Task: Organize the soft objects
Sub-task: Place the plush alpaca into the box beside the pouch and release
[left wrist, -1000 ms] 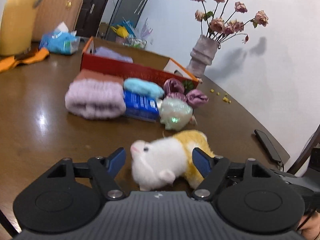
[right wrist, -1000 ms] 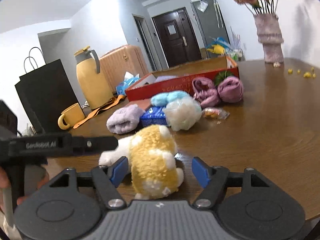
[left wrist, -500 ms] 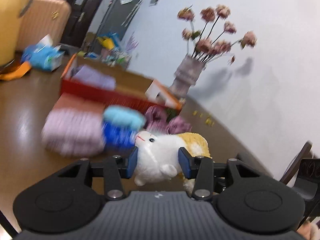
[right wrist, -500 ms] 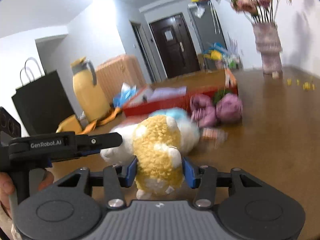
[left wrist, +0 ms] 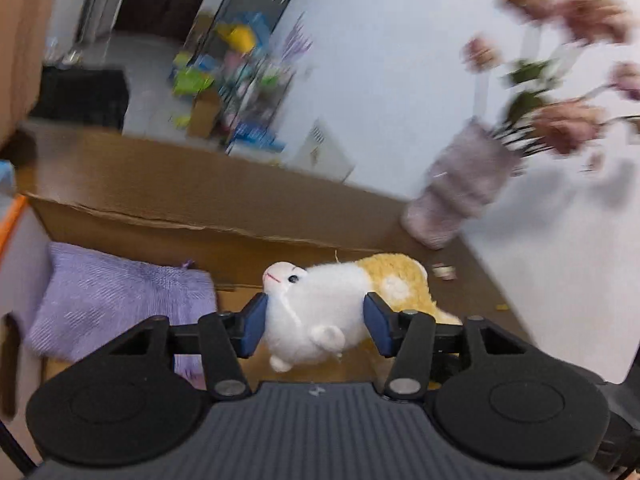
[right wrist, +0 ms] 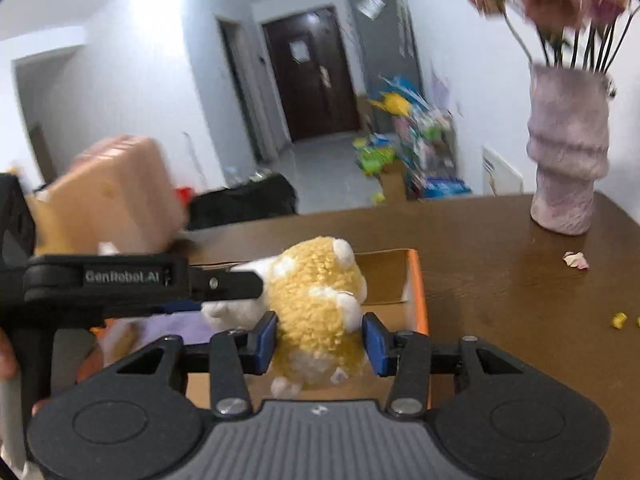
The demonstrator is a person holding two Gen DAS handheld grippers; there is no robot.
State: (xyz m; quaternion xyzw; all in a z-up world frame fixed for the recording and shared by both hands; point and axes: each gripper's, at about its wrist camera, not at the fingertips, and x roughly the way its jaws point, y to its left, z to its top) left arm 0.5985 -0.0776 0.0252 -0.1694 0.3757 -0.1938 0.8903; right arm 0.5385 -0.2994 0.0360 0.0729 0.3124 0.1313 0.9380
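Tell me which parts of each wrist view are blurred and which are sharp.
Left wrist view: the vase with its flowers and the room behind are smeared by motion blur; the plush toy and left gripper are sharp. Right wrist view: the flowers and the suitcase are blurred; the toy and right gripper are crisp.

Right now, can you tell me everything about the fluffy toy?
The toy is a small plush animal, fuzzy, with a white face and belly, a black eye, a pink mouth and a yellow back with white spots. It lies sideways in the air above the box. The left gripper squeezes its white front; the right gripper squeezes its yellow back.
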